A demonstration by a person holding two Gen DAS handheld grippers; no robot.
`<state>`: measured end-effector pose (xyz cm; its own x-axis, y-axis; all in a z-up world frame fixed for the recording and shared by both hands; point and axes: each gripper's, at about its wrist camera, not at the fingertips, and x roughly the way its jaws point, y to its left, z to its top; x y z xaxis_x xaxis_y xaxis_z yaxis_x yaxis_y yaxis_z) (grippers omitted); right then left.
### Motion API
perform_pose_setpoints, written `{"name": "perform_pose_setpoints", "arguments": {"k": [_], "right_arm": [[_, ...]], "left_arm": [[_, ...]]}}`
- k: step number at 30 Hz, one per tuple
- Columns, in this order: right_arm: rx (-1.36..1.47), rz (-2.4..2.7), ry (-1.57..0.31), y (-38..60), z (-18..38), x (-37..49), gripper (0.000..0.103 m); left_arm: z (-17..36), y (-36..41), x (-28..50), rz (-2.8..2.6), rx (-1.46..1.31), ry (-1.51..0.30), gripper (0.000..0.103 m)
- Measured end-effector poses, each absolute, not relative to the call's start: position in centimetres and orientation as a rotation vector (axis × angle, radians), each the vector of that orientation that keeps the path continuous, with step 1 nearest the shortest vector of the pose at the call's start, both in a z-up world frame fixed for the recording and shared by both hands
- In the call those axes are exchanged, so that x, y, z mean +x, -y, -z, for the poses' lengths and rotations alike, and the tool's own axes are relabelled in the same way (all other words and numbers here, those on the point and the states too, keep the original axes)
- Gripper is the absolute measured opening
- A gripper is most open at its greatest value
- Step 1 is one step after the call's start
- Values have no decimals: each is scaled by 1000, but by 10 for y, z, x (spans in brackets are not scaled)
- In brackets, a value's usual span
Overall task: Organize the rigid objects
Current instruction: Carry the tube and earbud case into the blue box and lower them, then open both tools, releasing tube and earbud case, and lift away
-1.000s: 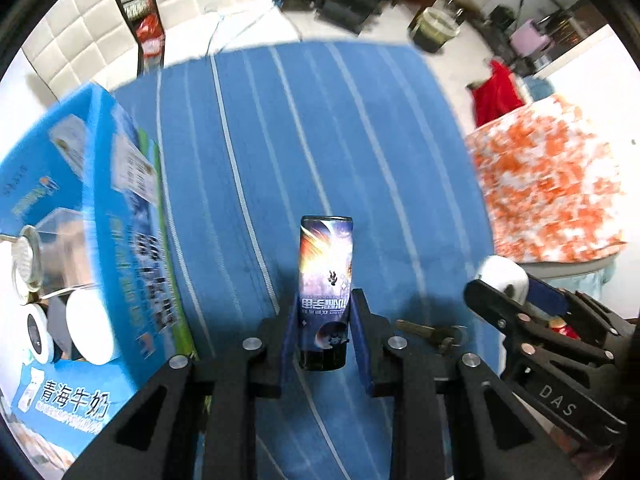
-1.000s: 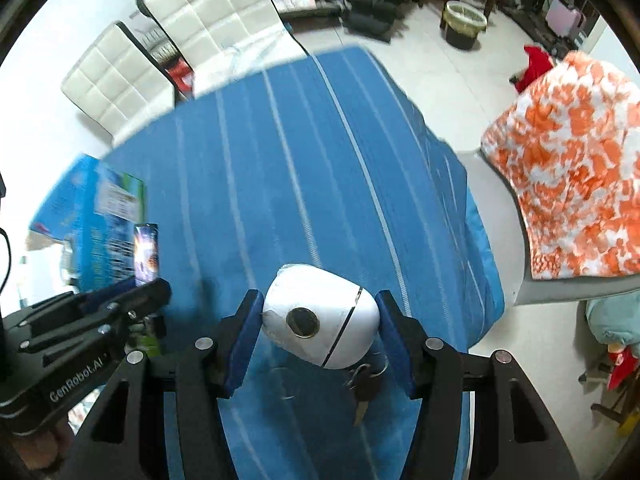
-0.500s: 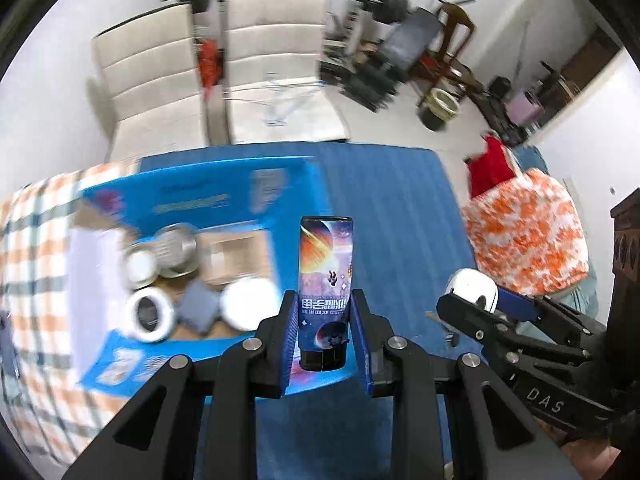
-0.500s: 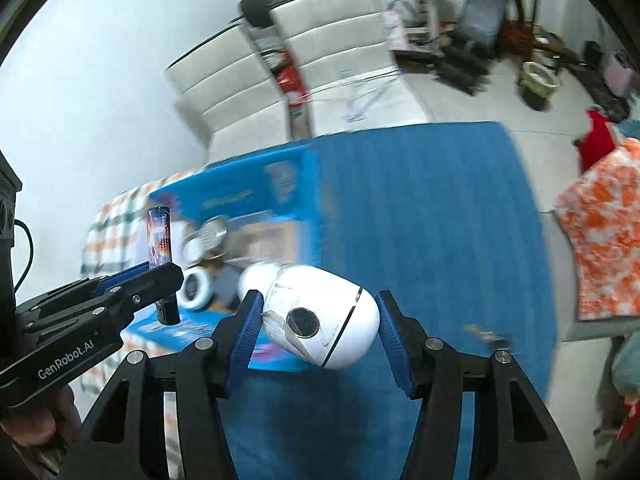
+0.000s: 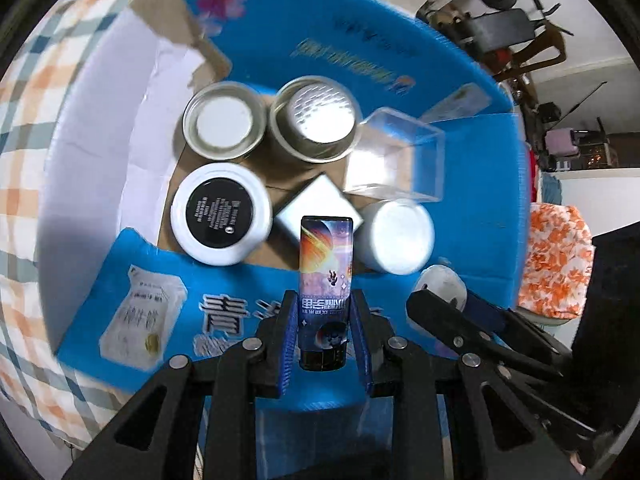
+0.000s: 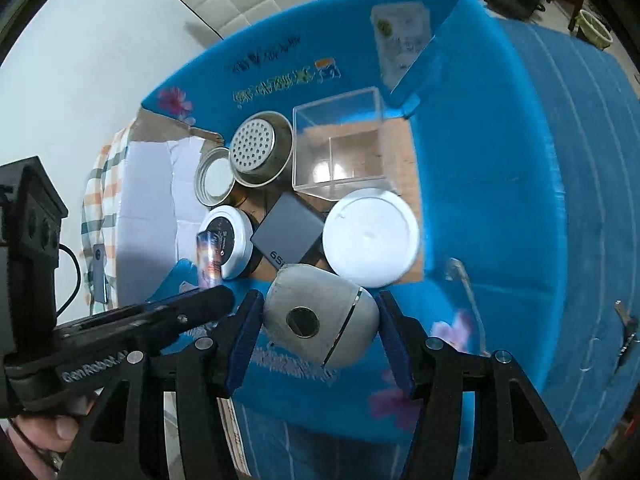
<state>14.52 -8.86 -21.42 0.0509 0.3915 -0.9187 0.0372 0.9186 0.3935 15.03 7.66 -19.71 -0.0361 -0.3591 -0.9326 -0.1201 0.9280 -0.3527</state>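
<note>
My left gripper [image 5: 323, 332] is shut on a tall space-print tube [image 5: 326, 276], held upright above the near flap of an open blue cardboard box [image 5: 400, 68]. My right gripper [image 6: 320, 332] is shut on a white egg-shaped device [image 6: 320, 320] with a round lens, held over the box's near edge [image 6: 480, 288]. The tube also shows in the right wrist view [image 6: 208, 258], and the device in the left wrist view [image 5: 440, 284]. Both hover above the box's contents.
The box holds two round tins [image 5: 224, 124] [image 5: 316, 120], a clear plastic cube [image 5: 396, 160], a white jar with a black label [image 5: 220, 212], a white lid [image 6: 370, 236] and a grey block [image 6: 288, 236]. A key [image 6: 628, 324] lies on the blue striped cloth.
Both grippers have swung from over the blue striped cloth to right above the open box, still holding the tube and the white device. The box contents now fill both views.
</note>
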Motion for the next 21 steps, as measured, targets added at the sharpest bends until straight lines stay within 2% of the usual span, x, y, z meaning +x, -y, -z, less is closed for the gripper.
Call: {"name": "perform_pose_setpoints", "arguments": {"k": [8, 13, 16, 21], "right_arm": [[429, -269, -1583, 78, 242, 156, 61], [394, -256, -1601, 73, 244, 154, 62], [375, -247, -1587, 74, 237, 151, 71], [275, -195, -1553, 76, 214, 147, 79]], "left_arm": [[221, -87, 160, 210, -378, -1685, 23], [215, -92, 160, 199, -351, -1689, 23], [205, -92, 159, 186, -301, -1676, 27], [189, -95, 156, 172, -259, -1649, 30]]}}
